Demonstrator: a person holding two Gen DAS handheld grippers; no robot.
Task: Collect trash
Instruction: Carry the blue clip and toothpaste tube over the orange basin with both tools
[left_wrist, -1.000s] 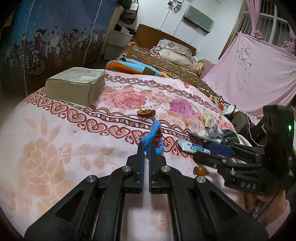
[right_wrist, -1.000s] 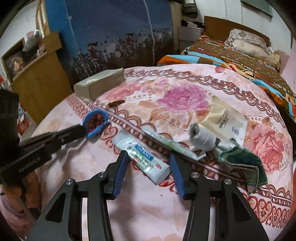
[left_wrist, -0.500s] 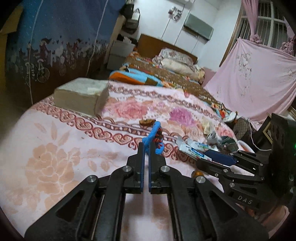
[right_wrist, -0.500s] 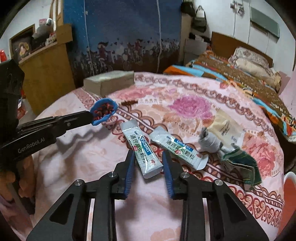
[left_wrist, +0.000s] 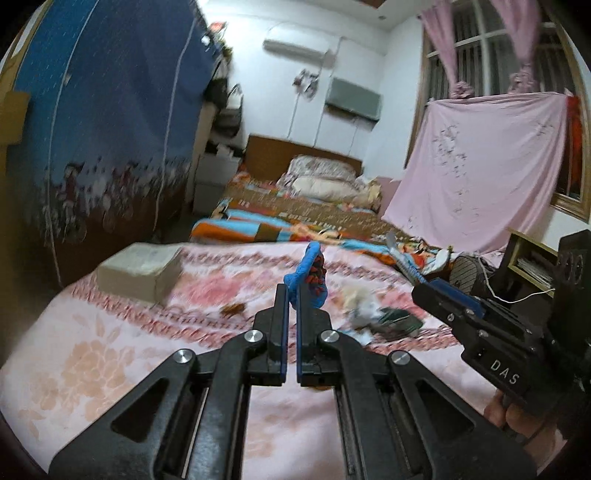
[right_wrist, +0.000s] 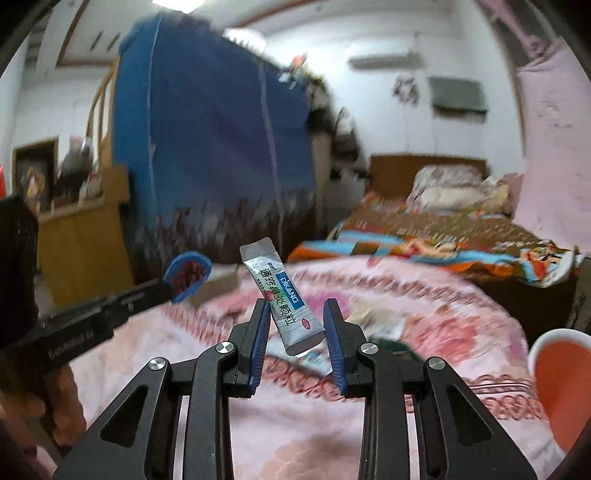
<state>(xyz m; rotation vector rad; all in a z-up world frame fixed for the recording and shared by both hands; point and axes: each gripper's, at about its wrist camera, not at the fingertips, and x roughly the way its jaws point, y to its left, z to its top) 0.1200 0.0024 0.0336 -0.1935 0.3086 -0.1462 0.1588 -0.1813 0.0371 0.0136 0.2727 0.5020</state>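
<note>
The left gripper (left_wrist: 291, 291) is pinched tight on a blue wrapper (left_wrist: 312, 275) and the right gripper (right_wrist: 295, 317), part-closed, clamps a sachet (right_wrist: 282, 297), both lifted above the pink bedspread (left_wrist: 110, 347), near a box (left_wrist: 142, 271).

Left gripper (left_wrist: 292, 295): above the bed (left_wrist: 110, 354), wrapper (left_wrist: 312, 275) pinched at its tips.
Right gripper (right_wrist: 295, 325): right of it, sachet (right_wrist: 282, 295) between its fingers.
Box (left_wrist: 142, 271): on the bed, far left.
Cup (right_wrist: 561, 384): right of the bed.
</note>
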